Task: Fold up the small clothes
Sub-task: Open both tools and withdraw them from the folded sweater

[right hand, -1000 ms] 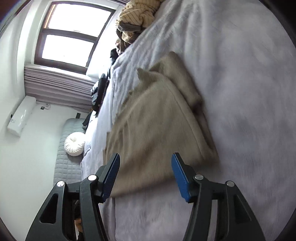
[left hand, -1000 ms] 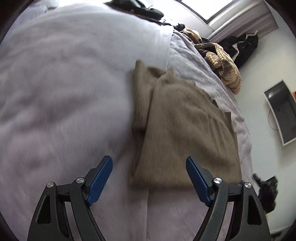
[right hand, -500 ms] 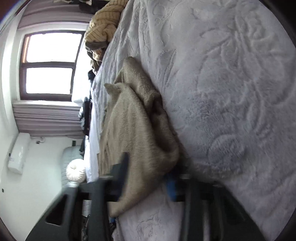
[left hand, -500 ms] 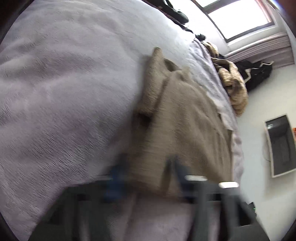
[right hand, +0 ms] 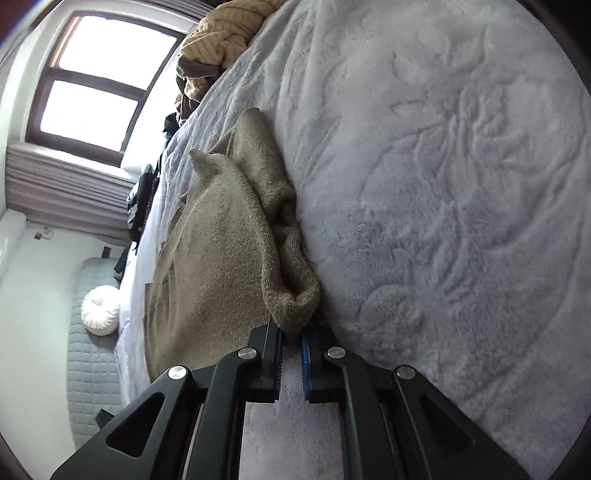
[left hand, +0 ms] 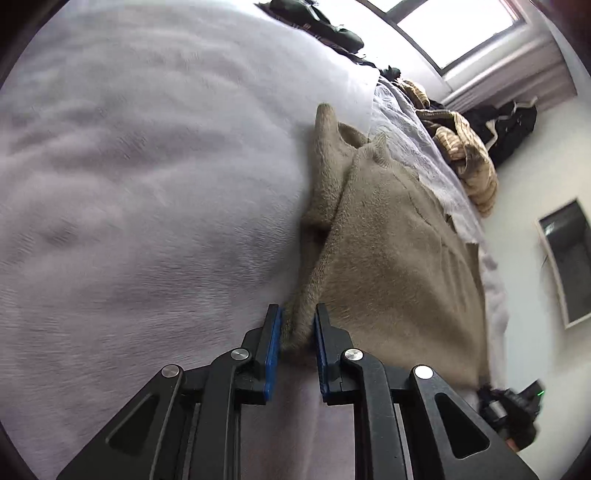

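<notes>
A tan knitted garment [left hand: 395, 251] lies partly folded on a pale lilac fleece bedspread [left hand: 147, 184]. My left gripper [left hand: 297, 325] is shut on the garment's near corner, with the cloth pinched between the blue pads. In the right wrist view the same tan garment [right hand: 218, 254] lies on the bedspread [right hand: 443, 184], and my right gripper [right hand: 291, 328] is shut on its other near corner, a rolled bunch of cloth standing up between the jaws.
A heap of yellow-brown knitwear [left hand: 465, 155] lies at the far end of the bed and also shows in the right wrist view [right hand: 221, 33]. Dark clothes [left hand: 506, 125] hang beyond. A grey sofa with a white round cushion [right hand: 99, 310] stands beside the bed.
Both grippers were open above the garment's near edge. They have come down and closed, each on a near corner of the tan garment.
</notes>
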A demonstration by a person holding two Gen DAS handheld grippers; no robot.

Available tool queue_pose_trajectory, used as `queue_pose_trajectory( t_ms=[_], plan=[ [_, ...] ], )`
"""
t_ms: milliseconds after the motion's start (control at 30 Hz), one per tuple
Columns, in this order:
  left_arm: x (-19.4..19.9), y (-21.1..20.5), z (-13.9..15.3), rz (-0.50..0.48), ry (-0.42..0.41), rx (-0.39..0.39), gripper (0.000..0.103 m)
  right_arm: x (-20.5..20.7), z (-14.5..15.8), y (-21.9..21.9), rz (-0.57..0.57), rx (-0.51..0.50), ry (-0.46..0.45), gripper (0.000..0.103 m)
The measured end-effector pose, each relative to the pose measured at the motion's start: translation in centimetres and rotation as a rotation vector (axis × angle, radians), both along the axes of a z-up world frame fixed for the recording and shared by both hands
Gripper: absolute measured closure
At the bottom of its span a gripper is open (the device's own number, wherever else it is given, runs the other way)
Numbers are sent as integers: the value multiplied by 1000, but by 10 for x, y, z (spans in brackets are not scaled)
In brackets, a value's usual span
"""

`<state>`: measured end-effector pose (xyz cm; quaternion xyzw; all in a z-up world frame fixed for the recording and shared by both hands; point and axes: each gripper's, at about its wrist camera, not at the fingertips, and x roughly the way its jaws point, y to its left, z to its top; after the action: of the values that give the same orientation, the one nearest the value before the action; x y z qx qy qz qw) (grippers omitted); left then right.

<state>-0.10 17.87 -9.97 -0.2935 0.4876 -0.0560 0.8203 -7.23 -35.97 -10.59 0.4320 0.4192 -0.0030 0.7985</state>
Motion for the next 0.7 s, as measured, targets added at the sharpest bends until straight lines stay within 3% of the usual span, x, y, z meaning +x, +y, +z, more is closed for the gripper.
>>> queue_pose_trajectory(
  t_ms=[200, 300, 533, 700],
  plan=[
    [-11, 13, 33, -30, -64, 124, 84, -23, 29, -7, -42, -65, -23, 89],
    [-7, 15, 49, -54, -105, 110, 84, -26, 52, -5, -40, -110, -86, 89],
    [47, -29, 76, -152, -182, 150, 84, 31, 76, 26, 75, -187, -105, 89],
    [97, -54, 78, -180, -188, 227, 84, 93, 71, 40, 133, -246, -61, 89]
  ],
)
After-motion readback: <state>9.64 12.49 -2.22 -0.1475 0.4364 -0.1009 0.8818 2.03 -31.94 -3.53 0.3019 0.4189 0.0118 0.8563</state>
